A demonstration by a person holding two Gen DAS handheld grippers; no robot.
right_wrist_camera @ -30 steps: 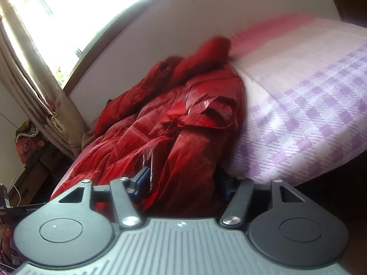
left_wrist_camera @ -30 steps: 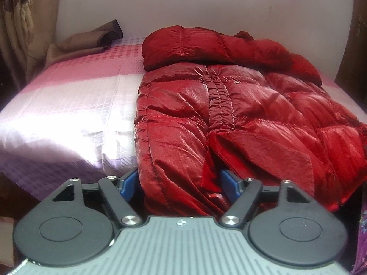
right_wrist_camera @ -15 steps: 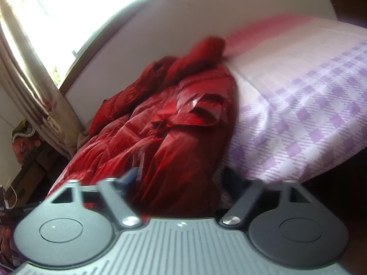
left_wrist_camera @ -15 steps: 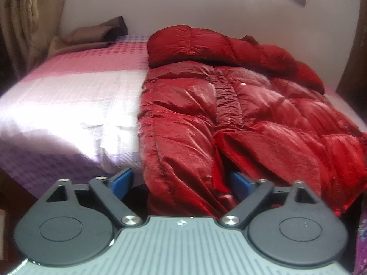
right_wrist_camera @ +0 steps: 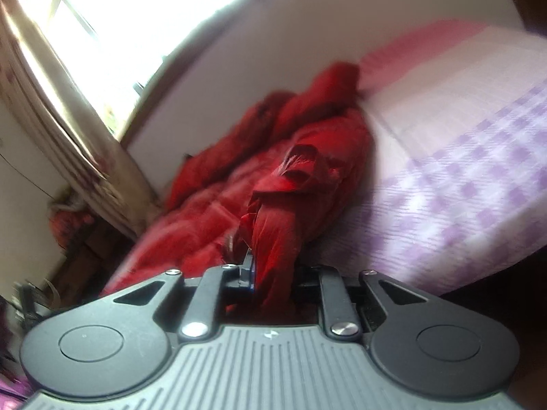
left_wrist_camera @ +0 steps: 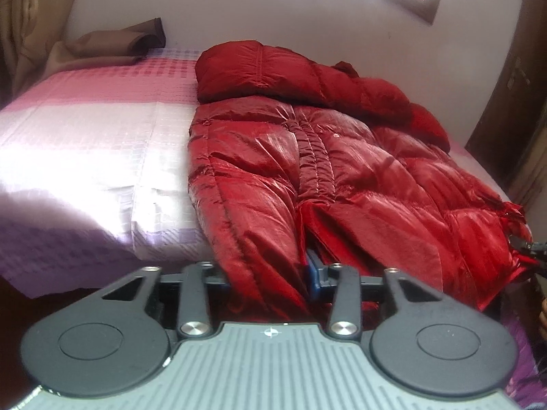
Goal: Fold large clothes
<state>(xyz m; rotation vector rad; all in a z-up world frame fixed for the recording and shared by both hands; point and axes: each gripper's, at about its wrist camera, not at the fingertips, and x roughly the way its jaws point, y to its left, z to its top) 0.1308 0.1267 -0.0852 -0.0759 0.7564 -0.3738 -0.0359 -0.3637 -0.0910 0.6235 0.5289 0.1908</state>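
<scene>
A shiny red puffer coat (left_wrist_camera: 342, 171) lies lengthwise on the bed, hood toward the far wall, hem hanging over the near edge. My left gripper (left_wrist_camera: 266, 273) is shut on the hem's left part; its blue fingers are mostly buried in the fabric. In the right wrist view the coat (right_wrist_camera: 273, 157) is blurred. My right gripper (right_wrist_camera: 273, 273) is shut on a bunched fold of the hem, which rises from between the jaws. The right gripper's tip also shows in the left wrist view (left_wrist_camera: 526, 247) at the coat's right corner.
The bed (left_wrist_camera: 85, 157) has a pink-and-lilac checked sheet. A brown garment (left_wrist_camera: 112, 44) lies at its far left corner. Behind are a white wall, a window (right_wrist_camera: 102, 17) and curtains (right_wrist_camera: 61, 130). A dark wooden door (left_wrist_camera: 512, 109) stands at right.
Both grippers have closed on the coat's hem; the jaws were wide apart around it before. The right view has swung and the hem is now gathered into a bunch.
</scene>
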